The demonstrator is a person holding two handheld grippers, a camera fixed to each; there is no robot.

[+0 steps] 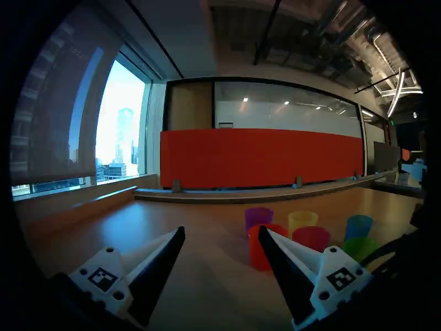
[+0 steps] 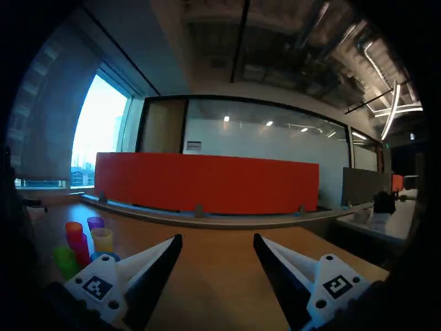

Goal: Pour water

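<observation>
Several coloured plastic cups stand in a cluster on the wooden table. In the left gripper view they sit just right of centre: a purple cup, a yellow cup, a blue cup, an orange cup, a red cup and a green cup. My left gripper is open, and its right finger partly covers the orange cup. In the right gripper view the same cups appear small at the far left. My right gripper is open over bare table, with nothing between its fingers.
A long red partition with glass above it runs along the table's far edge. A large window lies to the left. More desks and a dark chair stand at the right.
</observation>
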